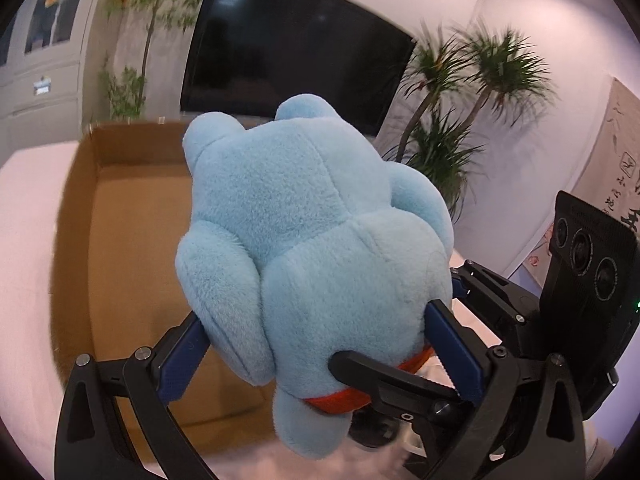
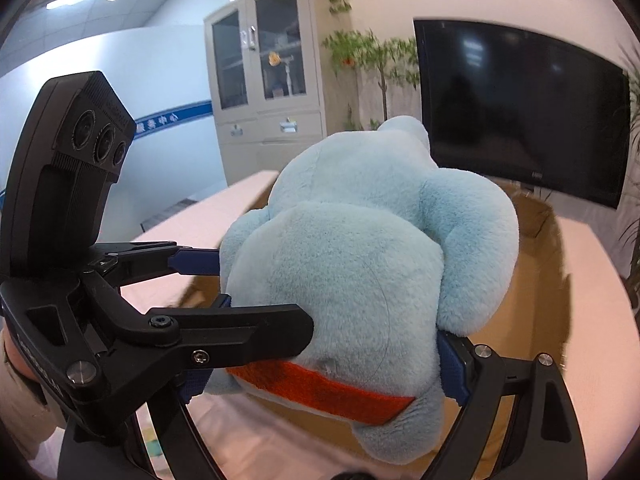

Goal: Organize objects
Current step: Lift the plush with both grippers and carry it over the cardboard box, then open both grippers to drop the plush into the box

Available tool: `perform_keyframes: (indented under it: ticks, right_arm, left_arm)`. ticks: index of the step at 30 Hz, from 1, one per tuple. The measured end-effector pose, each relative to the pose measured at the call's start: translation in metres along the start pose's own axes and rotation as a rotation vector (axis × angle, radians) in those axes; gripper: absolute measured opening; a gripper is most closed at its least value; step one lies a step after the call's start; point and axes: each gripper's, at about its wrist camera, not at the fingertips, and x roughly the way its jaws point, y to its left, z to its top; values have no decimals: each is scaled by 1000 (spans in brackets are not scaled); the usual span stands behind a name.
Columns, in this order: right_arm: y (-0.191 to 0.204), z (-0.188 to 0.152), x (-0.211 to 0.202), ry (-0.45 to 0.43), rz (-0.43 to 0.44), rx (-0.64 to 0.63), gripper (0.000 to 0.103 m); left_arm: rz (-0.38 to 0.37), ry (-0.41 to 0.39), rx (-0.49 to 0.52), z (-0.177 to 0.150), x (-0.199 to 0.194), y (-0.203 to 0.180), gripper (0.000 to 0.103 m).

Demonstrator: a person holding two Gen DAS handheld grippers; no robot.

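The blue plush toy (image 1: 320, 240) hangs clamped between both my wide-spread jaws above the empty cardboard box (image 1: 132, 216), not yet lowered in.

Not much legible here tbh. The blue stripe (image 2: 176, 118) on the partition wall has white Chinese characters; the only bit I can make out reads "中心". The hanging scroll (image 1: 618, 168) at the right edge has brush calligraphy, too blurry to read. Cabinet drawer labels (image 2: 289, 126) are unreadable as well.
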Motion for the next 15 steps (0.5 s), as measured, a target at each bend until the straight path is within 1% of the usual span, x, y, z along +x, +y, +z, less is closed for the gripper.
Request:
perform_keyframes:
  ticks: [1,6,7,9,11,13,14,15]
  right_arm:
    - [-7,0,10,16,4,5,89]
    - [-31,-7,52,95,10,38,90]
    - [-33,-8,58,114,4,40,91]
    - [-38,-9,72,162,-14,36,97]
    - [-38,-11,84,221,-39,19,98]
    - [-39,-11,85,267,-56,10,100]
    - [-39,-8,82,277,-64,0,99]
    - [-39,-5,78,279,-81,-4,99]
  left_arm:
    - [9,19,-7,-1,11,8,102]
    - [23,78,-35,-12,45,28,102]
    - [22,90,-46,-15,50,32,102]
    - [18,120,-71,-20,59,37,102]
    - [40,171,-98,-30,68,44,102]
    - [49,194,-101,-36,67,41,102]
    - [70,190,-92,-38,61,36,102]
    - [121,164,-66,-39,51,28,102]
